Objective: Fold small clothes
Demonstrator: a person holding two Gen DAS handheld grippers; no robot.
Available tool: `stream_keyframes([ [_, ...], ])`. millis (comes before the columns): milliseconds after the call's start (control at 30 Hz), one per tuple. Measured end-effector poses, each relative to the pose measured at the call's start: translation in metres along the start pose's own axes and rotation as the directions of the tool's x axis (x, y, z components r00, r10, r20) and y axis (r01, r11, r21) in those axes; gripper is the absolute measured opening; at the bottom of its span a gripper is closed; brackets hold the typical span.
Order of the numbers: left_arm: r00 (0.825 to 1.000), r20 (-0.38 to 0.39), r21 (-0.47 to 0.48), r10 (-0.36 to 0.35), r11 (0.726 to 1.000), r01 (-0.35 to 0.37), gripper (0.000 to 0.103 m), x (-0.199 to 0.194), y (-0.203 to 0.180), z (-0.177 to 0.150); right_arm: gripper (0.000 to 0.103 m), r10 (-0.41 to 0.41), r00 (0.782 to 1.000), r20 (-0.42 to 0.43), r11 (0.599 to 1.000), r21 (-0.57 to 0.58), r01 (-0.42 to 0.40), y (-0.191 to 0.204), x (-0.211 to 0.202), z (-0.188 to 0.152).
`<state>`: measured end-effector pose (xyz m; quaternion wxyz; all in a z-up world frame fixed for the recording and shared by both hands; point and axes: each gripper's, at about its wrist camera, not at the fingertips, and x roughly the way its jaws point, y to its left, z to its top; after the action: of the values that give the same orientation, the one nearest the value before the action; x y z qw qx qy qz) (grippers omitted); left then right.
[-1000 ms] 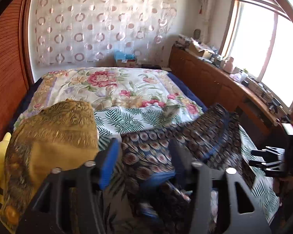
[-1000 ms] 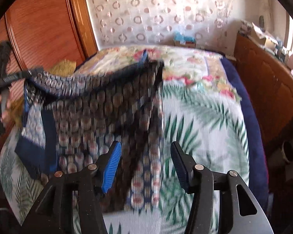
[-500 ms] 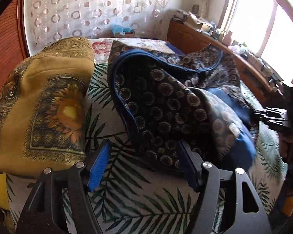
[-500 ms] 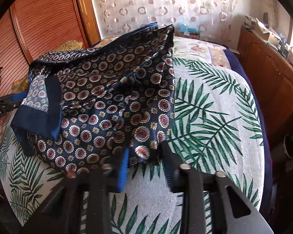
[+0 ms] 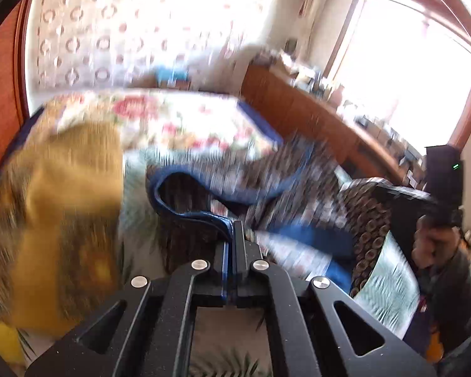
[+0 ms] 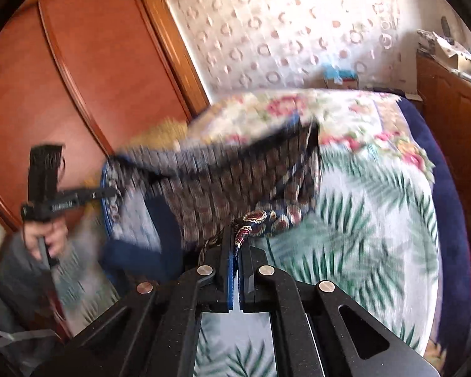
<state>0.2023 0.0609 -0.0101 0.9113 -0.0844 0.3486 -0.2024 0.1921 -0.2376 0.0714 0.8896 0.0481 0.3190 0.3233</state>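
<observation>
Both jaws pinch the patterned scarf (image 6: 235,185) at opposite edges.

Motion blur smears the yellow cloth (image 5: 56,220) at left and the navy patterned scarf (image 5: 267,182) at centre; windowsill clutter (image 5: 376,125) at upper right is unreadable.

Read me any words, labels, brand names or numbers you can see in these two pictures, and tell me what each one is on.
None can be read.
White lettering on the side of the left tongs, in the right wrist view: too blurred to read.
Boxes and clutter on the wooden cabinet under the window: too small and blurred.
</observation>
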Motion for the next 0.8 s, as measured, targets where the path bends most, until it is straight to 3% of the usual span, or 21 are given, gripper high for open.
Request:
stream_keyframes([
  [133,0.997,0.073,-0.035,0.027,0.999,-0.025,0.002,0.003,0.006,0.063,0.001,0.010,0.998,0.055,0.995,0.101,-0.015,-0.030,0.016,0.055],
  [167,0.995,0.080,-0.027,0.068,0.997,-0.066,0.002,0.012,0.009,0.081,0.001,0.001,0.999,0.054,0.991,0.133,-0.009,-0.039,0.025,0.067],
  [367,0.963,0.026,-0.029,0.267,0.964,-0.266,0.002,0.069,0.059,0.119,0.001,-0.198,0.980,-0.018,0.965,0.172,0.199,-0.093,0.092,0.113],
  [467,0.962,-0.015,-0.033,0.271,0.962,-0.271,0.002,0.085,0.072,0.114,0.009,-0.254,0.963,-0.085,0.957,0.121,0.263,-0.103,0.112,0.112],
  [567,0.968,-0.024,-0.029,0.249,0.968,-0.250,0.015,0.090,0.078,0.106,0.035,-0.261,0.963,-0.060,0.962,0.065,0.265,-0.100,0.108,0.104],
  [633,0.975,-0.021,-0.034,0.220,0.975,-0.221,0.030,0.086,0.077,0.099,0.036,-0.255,0.966,-0.042,0.967,0.015,0.256,-0.092,0.103,0.098],
  [800,0.984,-0.026,-0.005,0.175,0.985,-0.175,0.030,0.079,0.062,0.089,0.037,-0.211,0.976,-0.047,0.976,-0.058,0.208,-0.073,0.105,0.075],
])
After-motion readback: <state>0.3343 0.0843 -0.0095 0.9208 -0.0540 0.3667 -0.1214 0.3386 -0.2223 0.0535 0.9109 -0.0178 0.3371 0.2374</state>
